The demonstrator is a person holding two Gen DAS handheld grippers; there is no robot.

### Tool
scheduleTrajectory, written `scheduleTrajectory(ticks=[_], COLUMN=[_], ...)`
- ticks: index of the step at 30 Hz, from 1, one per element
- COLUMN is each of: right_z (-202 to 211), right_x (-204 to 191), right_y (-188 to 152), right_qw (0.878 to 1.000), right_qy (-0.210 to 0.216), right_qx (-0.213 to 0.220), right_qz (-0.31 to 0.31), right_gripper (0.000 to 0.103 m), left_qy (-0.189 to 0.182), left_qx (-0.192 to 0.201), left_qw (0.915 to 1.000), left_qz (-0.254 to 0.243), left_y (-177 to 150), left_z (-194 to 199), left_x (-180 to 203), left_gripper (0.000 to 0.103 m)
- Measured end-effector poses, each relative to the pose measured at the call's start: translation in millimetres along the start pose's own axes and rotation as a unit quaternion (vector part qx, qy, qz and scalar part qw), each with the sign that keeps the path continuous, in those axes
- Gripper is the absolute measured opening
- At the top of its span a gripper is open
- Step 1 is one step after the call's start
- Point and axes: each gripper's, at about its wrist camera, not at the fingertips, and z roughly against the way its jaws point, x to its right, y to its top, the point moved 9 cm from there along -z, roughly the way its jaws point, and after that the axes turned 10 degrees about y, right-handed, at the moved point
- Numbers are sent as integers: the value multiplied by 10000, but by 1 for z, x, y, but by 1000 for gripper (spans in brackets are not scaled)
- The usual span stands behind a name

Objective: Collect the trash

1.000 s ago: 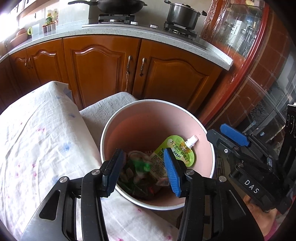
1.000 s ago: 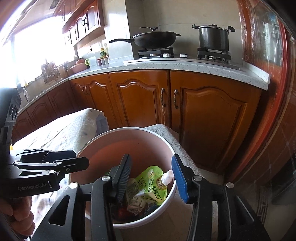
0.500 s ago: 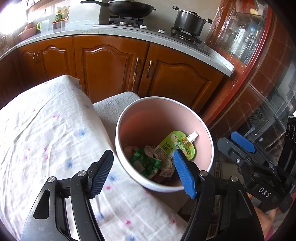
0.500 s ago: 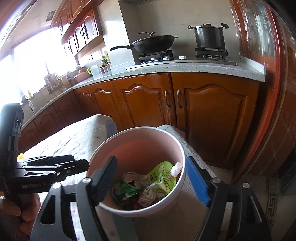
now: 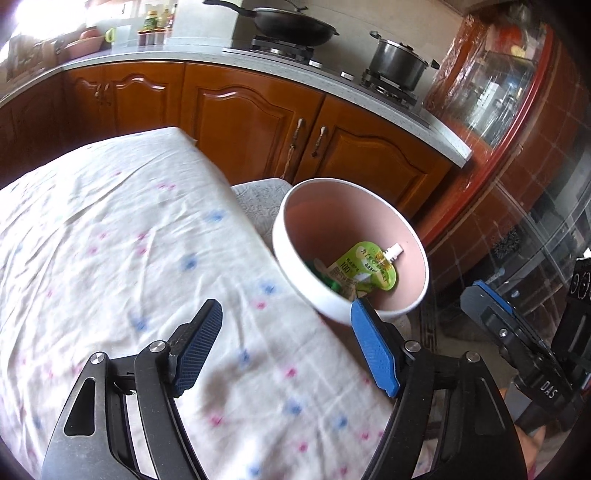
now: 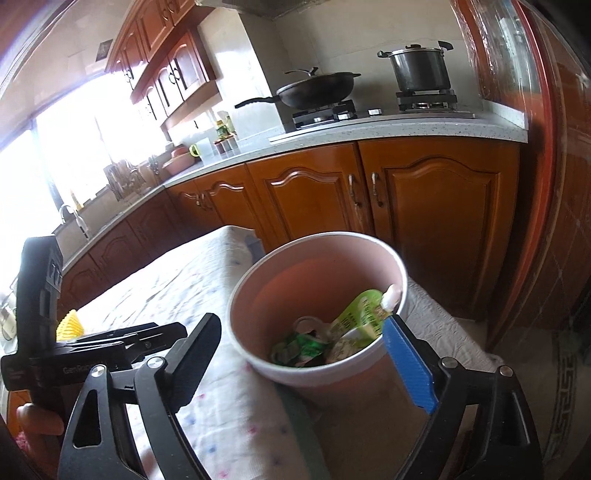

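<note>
A white bin with a pink inside [image 5: 332,221] stands beside the table's right edge. In it lie a green spouted pouch [image 5: 369,266] and crumpled green wrappers [image 6: 299,349]. My left gripper [image 5: 284,328] hovers over the flowered tablecloth [image 5: 129,240], left of the bin; its jaws are opening with nothing between them. My right gripper [image 6: 303,332] hangs in front of the bin [image 6: 295,280], above its near rim. Its jaws are also opening, wide and apart from the pouch [image 6: 362,314]. Each gripper shows in the other's view: the right gripper [image 5: 472,295], the left gripper [image 6: 173,332].
A yellow object [image 6: 68,325] lies on the tablecloth at far left. Wooden cabinets [image 5: 255,122] and a counter with a wok [image 5: 291,26] and a pot [image 5: 399,64] stand behind. A padded grey seat [image 5: 258,203] sits under the bin. A hand [image 6: 37,421] holds the left gripper.
Both grippers have drawn back from over the bin and their jaws have spread wider. The left one has shifted leftward over the tablecloth. The trash stays in the bin.
</note>
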Motion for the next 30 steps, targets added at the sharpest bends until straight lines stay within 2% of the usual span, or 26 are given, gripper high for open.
scheduleTrajectory(ticks=[13, 19, 25, 30], right_z=[36, 54, 64, 71], right_x=[-51, -76, -98, -115], right_y=[-33, -55, -82, -91], right_qw=[9990, 9973, 9948, 9897], right_qy=[306, 303, 226, 71], right_qx=[312, 628, 780, 942], right_qz=[20, 212, 622, 1078], right_gripper=[98, 101, 102, 102], left_qy=[200, 545, 858, 1014], left_qx=[503, 782, 1162, 1555], left_qw=[9976, 9944, 9883, 9816], left_qz=[428, 447, 499, 444], left_y=[-54, -82, -105, -116], left_z=[65, 93, 118, 141], left_x=[-54, -75, -94, -101], left_gripper=[83, 87, 92, 97])
